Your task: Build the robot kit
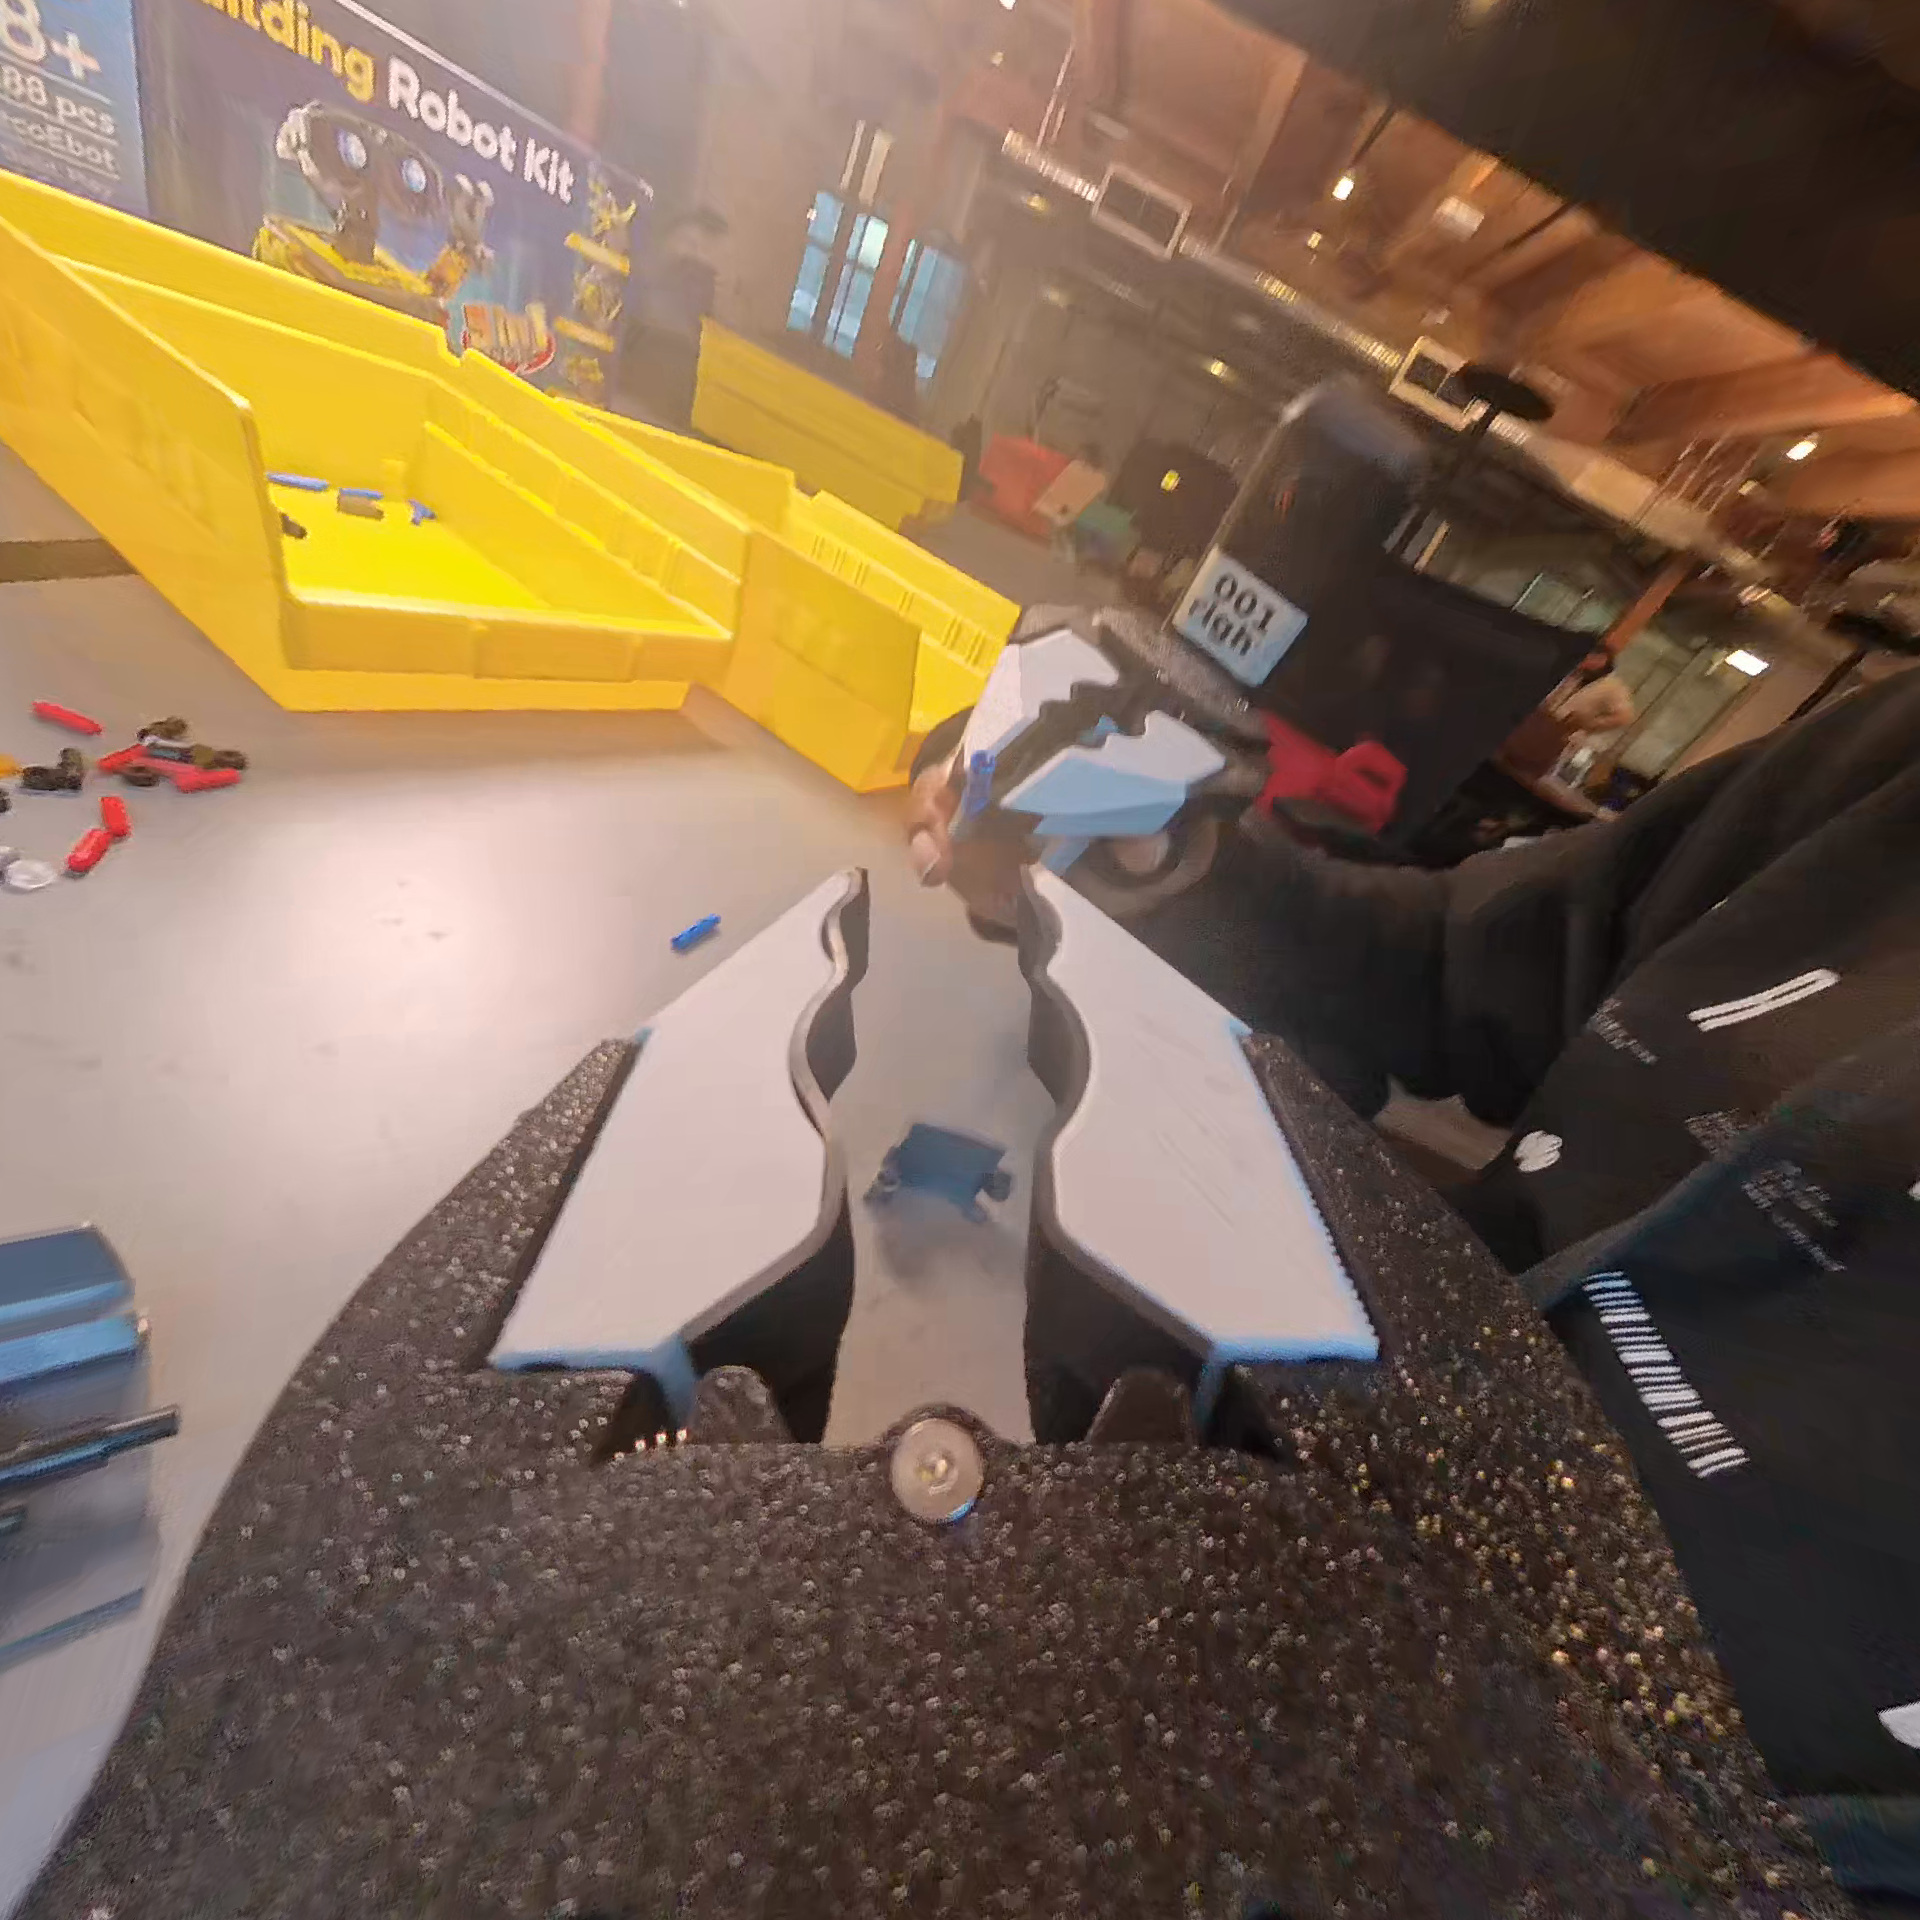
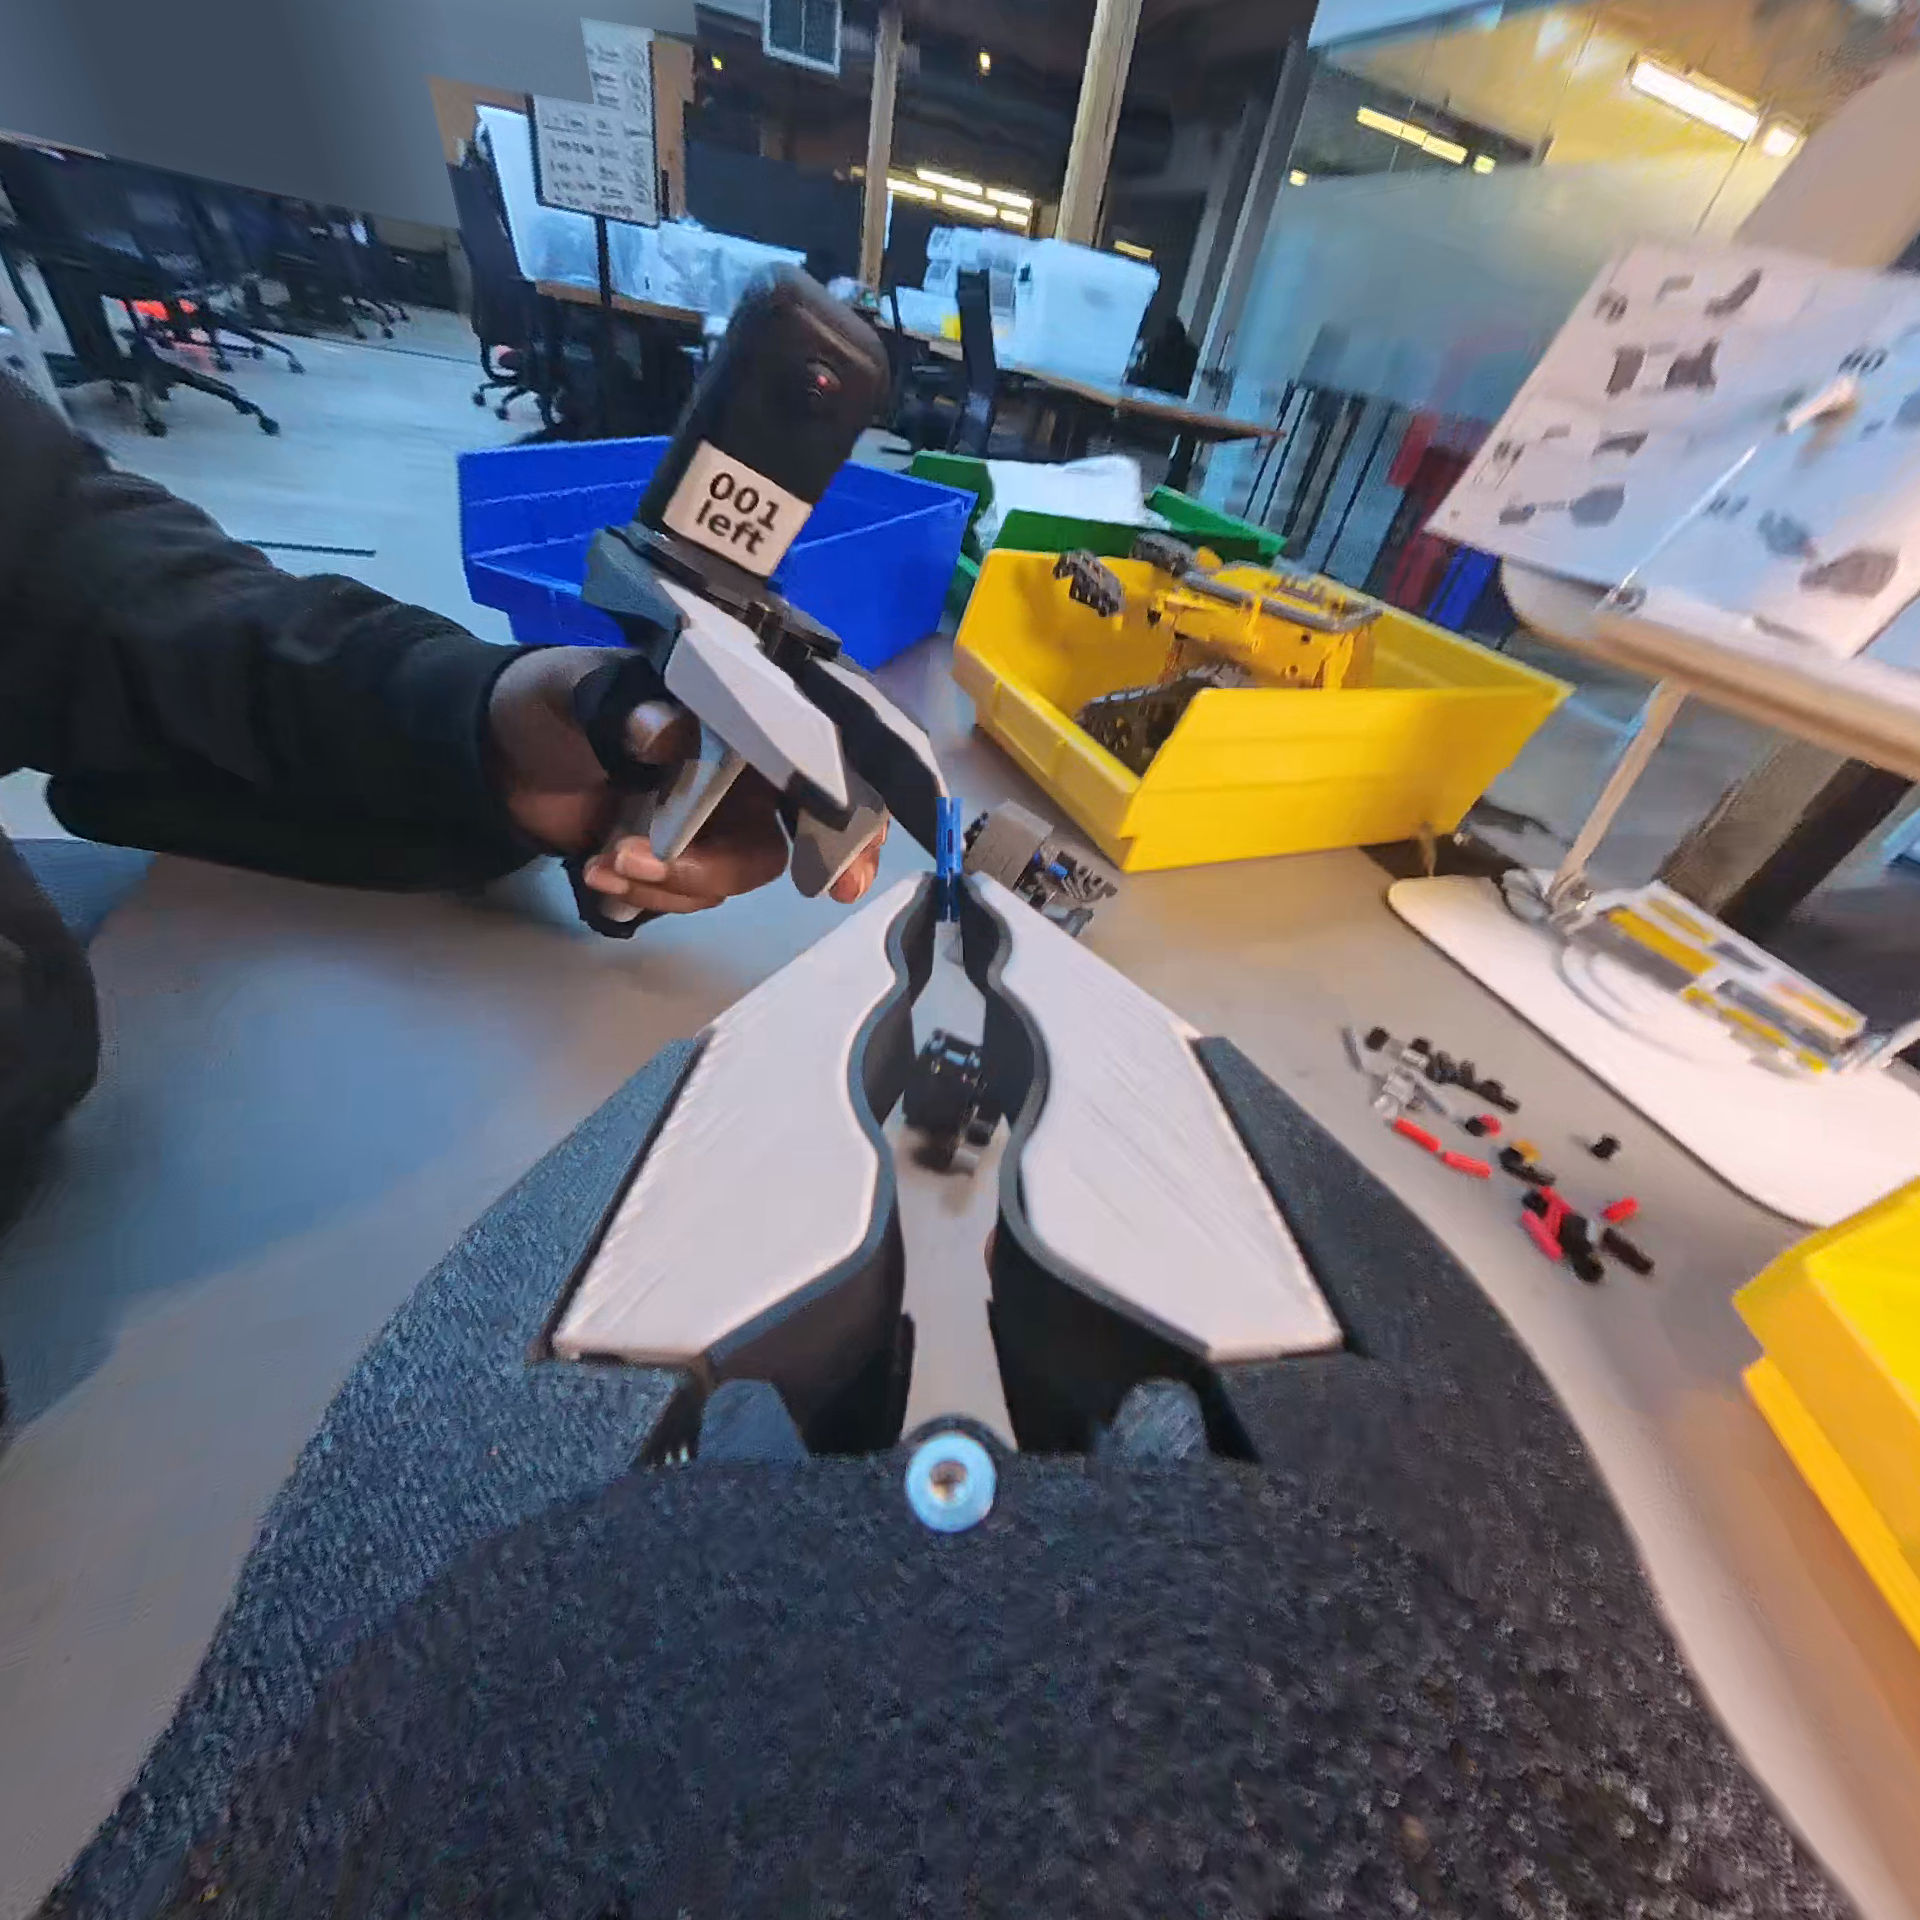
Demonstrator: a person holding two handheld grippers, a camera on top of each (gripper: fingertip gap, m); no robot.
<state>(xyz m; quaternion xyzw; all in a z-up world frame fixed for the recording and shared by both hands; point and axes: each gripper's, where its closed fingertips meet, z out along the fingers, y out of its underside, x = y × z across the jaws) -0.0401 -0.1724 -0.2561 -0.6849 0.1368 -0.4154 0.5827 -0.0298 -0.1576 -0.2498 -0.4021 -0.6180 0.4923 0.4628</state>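
My right gripper (image 2: 948, 885) is shut on a small blue pin (image 2: 944, 847) that stands upright out of its fingertips, above the grey table (image 2: 312, 1091). The left wrist view shows the same gripper (image 1: 997, 810) with the pin (image 1: 978, 774) just beyond my left fingertips. My left gripper (image 1: 943, 891) is open and empty. In the right wrist view its tip (image 2: 883, 810) is close beside the pin's top. A small blue and black assembly (image 1: 940, 1169) lies on the table under my left fingers; it also shows dark in the right wrist view (image 2: 945, 1091). Another blue pin (image 1: 694, 932) lies loose.
Yellow bins (image 1: 499, 634) and a printed kit box (image 1: 416, 156) stand at the back left. Loose red and black pieces (image 1: 135, 769) (image 2: 1538, 1195) lie scattered. A yellow bin with a model (image 2: 1299, 779), a blue bin (image 2: 883, 582) and a page stand (image 2: 1714, 436) are ahead. The grippers are tip to tip, or close to it.
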